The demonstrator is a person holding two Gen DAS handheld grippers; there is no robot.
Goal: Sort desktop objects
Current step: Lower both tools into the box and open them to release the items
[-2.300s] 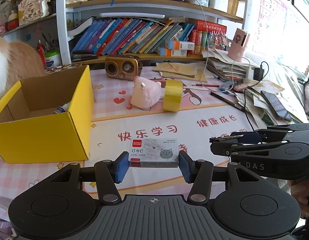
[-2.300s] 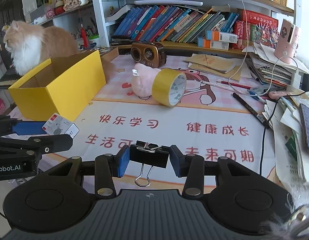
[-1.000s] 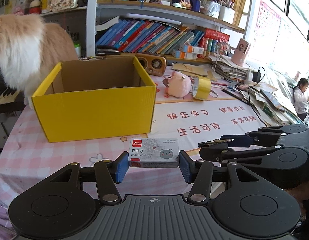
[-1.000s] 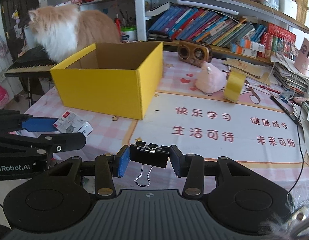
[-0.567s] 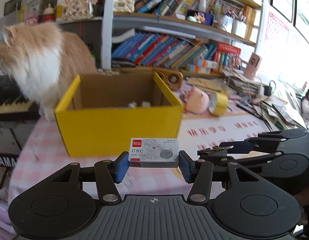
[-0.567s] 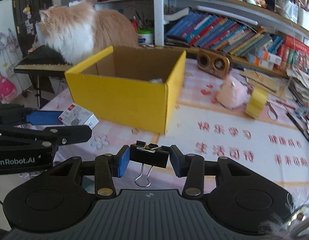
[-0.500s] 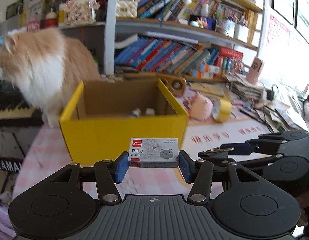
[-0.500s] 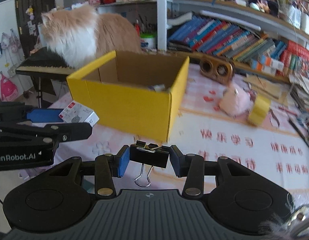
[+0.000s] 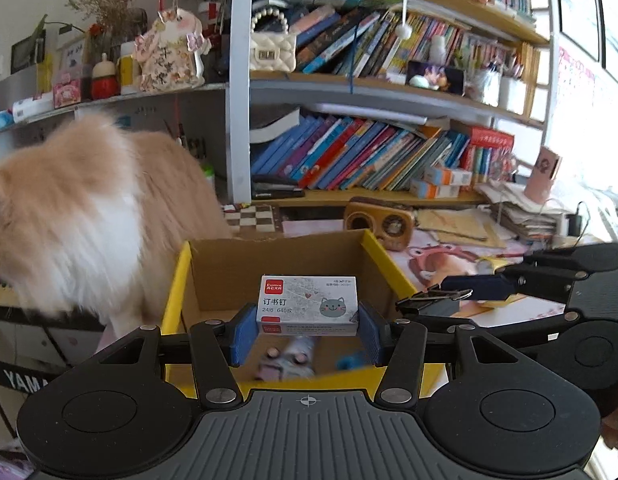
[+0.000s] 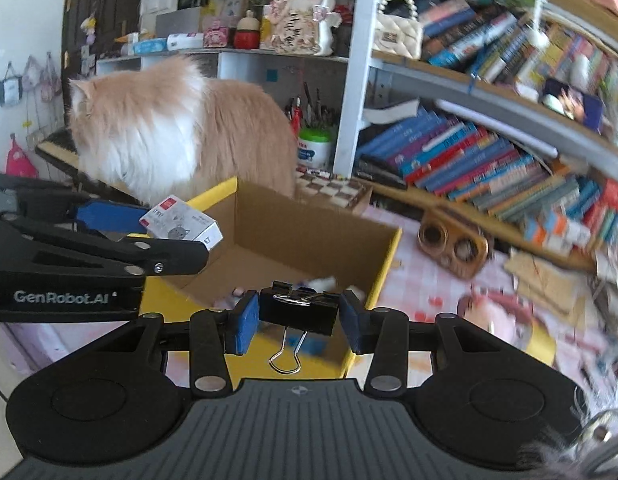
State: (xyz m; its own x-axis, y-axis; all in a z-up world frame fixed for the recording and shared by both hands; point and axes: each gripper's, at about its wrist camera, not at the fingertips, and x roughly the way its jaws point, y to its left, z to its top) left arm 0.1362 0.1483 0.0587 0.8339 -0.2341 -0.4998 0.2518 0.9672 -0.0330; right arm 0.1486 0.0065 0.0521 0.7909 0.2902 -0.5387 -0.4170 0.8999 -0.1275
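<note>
The left claw (image 9: 307, 332) is pinching a small box of staples (image 9: 308, 305) and is holding it up over the open yellow box (image 10: 383, 258). The right claw (image 10: 295, 320) is pinching a black binder clip (image 10: 297, 310) just above the near edge of the same box. Some small things are lying inside already. A fluffy cat (image 10: 177, 128) is standing right behind the box. To do this well, each claw should be fully over the hole, low down, before letting go, so nothing is bouncing out or startling the cat
</note>
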